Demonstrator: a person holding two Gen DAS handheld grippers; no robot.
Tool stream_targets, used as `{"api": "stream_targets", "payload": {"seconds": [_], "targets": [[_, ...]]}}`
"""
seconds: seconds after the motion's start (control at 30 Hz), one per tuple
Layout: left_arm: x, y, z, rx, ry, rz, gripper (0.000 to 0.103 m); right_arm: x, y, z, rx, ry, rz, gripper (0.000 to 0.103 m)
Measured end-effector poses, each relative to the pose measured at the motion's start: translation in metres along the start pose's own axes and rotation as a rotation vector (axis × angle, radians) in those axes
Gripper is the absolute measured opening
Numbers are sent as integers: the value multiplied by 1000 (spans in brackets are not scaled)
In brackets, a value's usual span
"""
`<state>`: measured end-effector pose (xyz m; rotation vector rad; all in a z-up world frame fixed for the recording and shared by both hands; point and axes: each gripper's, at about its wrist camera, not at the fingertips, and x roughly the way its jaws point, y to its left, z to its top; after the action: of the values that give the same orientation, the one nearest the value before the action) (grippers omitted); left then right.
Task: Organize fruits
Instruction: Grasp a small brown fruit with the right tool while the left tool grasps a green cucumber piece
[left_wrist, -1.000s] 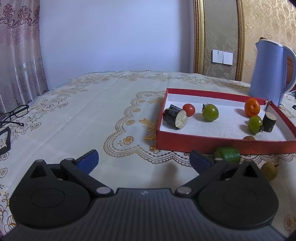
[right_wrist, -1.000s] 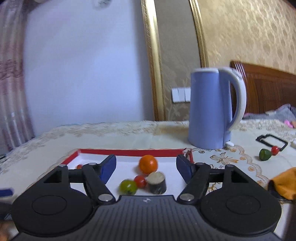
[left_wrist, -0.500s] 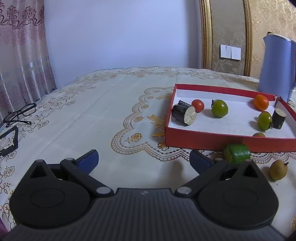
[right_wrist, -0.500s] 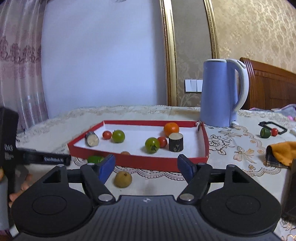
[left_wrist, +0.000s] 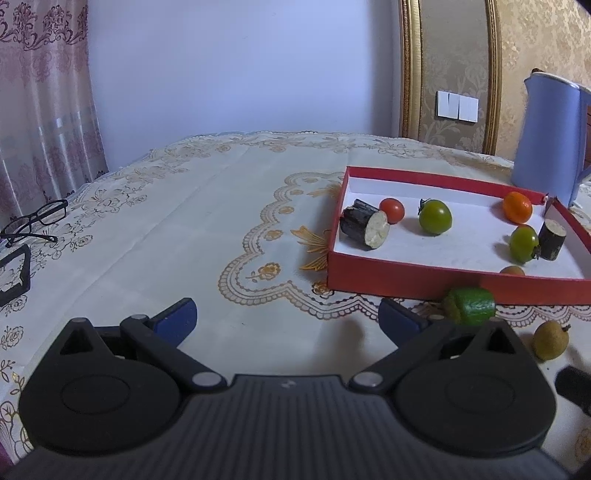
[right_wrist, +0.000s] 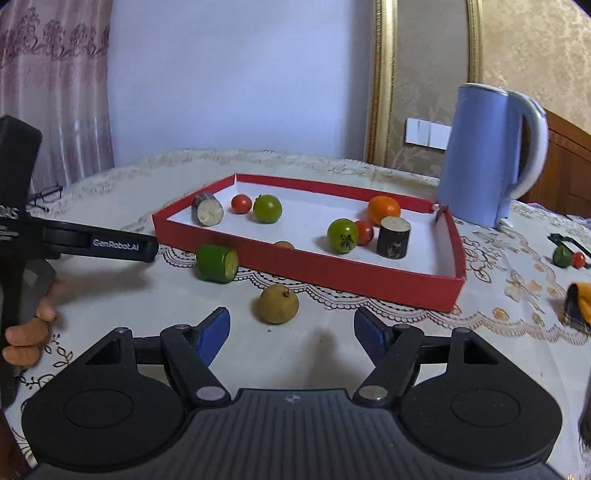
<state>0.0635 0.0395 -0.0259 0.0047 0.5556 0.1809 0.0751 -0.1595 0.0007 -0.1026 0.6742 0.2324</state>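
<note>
On the surface (right_wrist: 332, 354), just before the near wall of the red tray (right_wrist: 351, 275), lie two fruits outside it: a brown fruit (right_wrist: 277, 304) and a cut green piece (right_wrist: 216, 263) to its left, close to the tray wall. The right gripper (right_wrist: 291, 328) hovers just short of the brown fruit, jaws apart and empty, the fruit ahead of the blue pads rather than between them. Inside the tray sit a dark stub with a pale cut face (right_wrist: 207, 209), a small red tomato (right_wrist: 241, 204), a green tomato (right_wrist: 267, 208), another green tomato (right_wrist: 342, 236) touching a second red one (right_wrist: 365, 232), an upright dark stub (right_wrist: 394, 237), an orange fruit (right_wrist: 384, 209), and a brownish fruit mostly hidden behind the near wall (right_wrist: 284, 244). The left gripper (left_wrist: 288, 317) is open over bare cloth, holding nothing; the green piece (left_wrist: 470, 305) lies just past its right finger. A hand (right_wrist: 27, 332) grips it from the left. A blue kettle (right_wrist: 480, 162) stands behind the tray's far right corner. Glasses (left_wrist: 35, 221) lie far left; a green and red pair (right_wrist: 569, 256) and an orange cloth (right_wrist: 580, 302) lie to the right.
</note>
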Motion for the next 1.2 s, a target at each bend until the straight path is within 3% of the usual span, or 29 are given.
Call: {"api": "stream_targets", "payload": {"seconds": [0.07,0.23,0.3,0.37,0.47,0.7,0.87,0.97,1.17,1.2], "targets": [[0,0,0,6,1,-6,103,8,-2,4,-4,18,-3,73],[-2,0,0,-2,-7,-7,103,30,-5,11,1,78,44,42],[-1,1,0,-5,-3,-12,103,37,-4,11,-5,93,54,39],[-2,1,0,-6,-2,-23,103,38,-2,13,-13,96,59,27],[-4,5,0,-17,-12,-69,103,30,3,11,-53,83,26,27],[-24,-14,-5,49,-13,-224,103,-18,-17,-2,39,-29,-3,27],[-34,-54,-1,148,-39,-266,103,-38,-40,-17,120,-61,-27,27],[-29,-74,2,174,-28,-244,103,-44,-49,-21,143,-78,-29,27],[-6,-83,10,137,67,-216,69,-51,-52,-24,158,-106,-9,27],[-2,-84,10,135,89,-211,58,-50,-53,-25,159,-105,-7,27]]}}
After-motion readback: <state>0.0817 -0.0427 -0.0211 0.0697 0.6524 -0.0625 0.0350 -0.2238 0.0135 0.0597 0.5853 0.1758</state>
